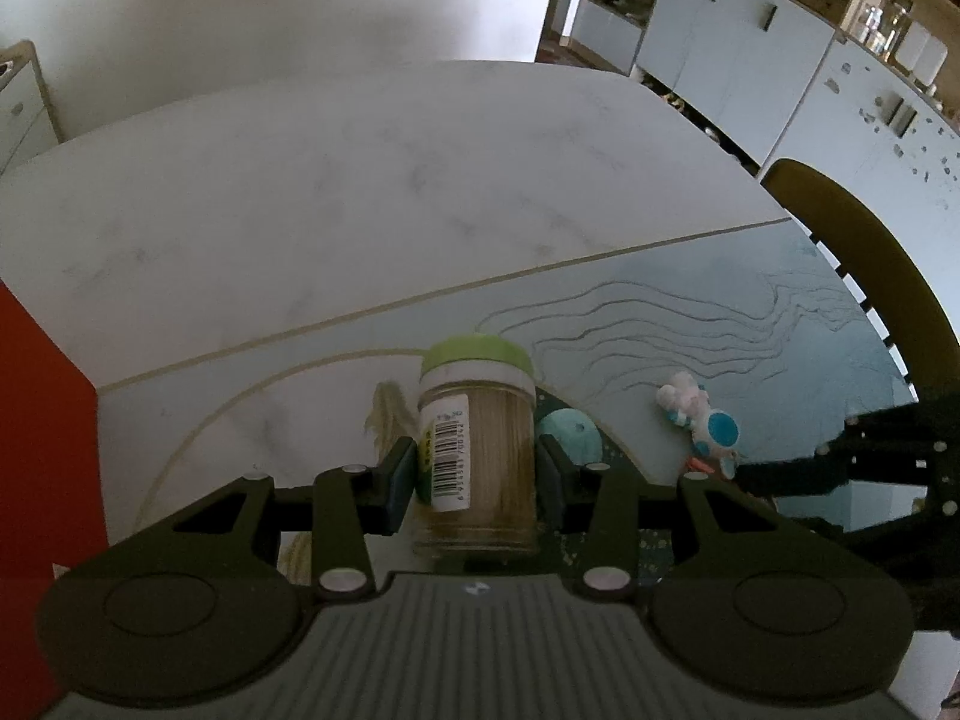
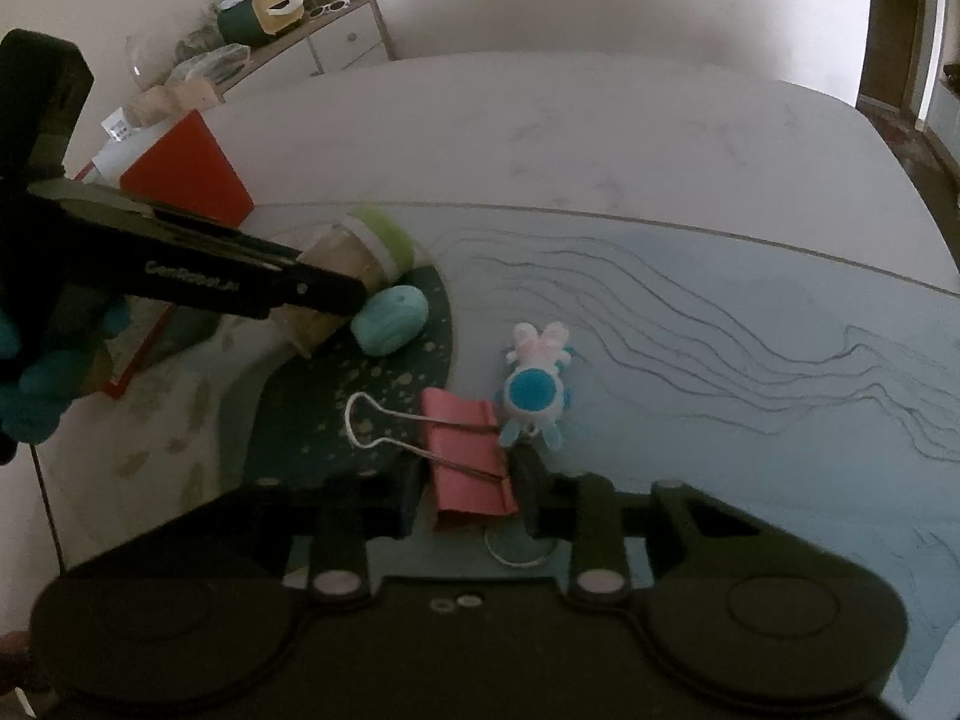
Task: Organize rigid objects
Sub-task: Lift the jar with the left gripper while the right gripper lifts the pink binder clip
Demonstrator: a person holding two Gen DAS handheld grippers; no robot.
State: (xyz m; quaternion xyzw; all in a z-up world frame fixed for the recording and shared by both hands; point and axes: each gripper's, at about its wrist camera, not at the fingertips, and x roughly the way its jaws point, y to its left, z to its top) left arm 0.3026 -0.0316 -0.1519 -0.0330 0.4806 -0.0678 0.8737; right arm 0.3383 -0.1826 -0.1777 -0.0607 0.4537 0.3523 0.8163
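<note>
A clear jar of toothpicks [image 1: 477, 420] with a green lid is tilted above the mat, and my left gripper [image 1: 474, 480] is shut on its body. The right wrist view shows the same jar [image 2: 366, 240] in that left gripper [image 2: 348, 300], held by a hand in a teal glove [image 2: 36, 384]. My right gripper [image 2: 468, 495] is shut on a pink binder clip [image 2: 471, 462], with the pads against its two sides and its wire handle pointing left. A teal round piece [image 2: 390, 321] lies beside the jar. Just beyond the clip lies a white and blue toy figure [image 2: 534, 390].
A printed mat [image 2: 720, 324] with a dark speckled disc [image 2: 336, 408] covers the near part of the white table [image 1: 360, 180]. A red box [image 2: 186, 180] stands at the table's left. An olive chair back [image 1: 852, 252] and white cabinets [image 1: 750, 60] stand beyond the table's right edge.
</note>
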